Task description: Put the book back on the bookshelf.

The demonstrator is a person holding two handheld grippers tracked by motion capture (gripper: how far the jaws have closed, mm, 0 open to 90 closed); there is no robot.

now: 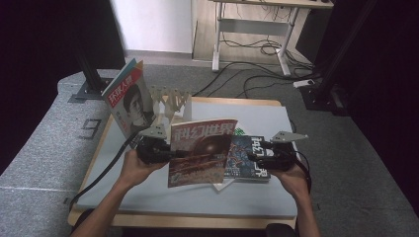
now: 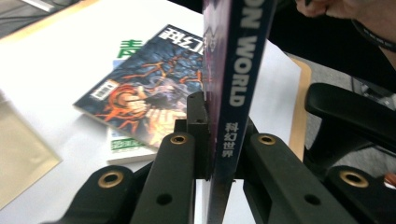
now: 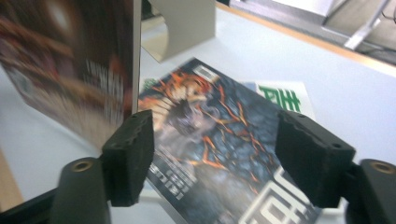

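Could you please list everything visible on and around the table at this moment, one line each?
Red magazine: one, red cover, lifted upright above the table, clamped at its spine.
Dark magazine: one, blue-black with orange, flat on the stack.
White magazine: one, green lettering, under the dark one.
Portrait magazine: one, standing in the rack.
Rack: one, beige, far left of the table.
Table: one, white top.
Desk: one, white-framed, background.
Left gripper: black, shut on red magazine.
Right gripper: black, open over dark magazine.
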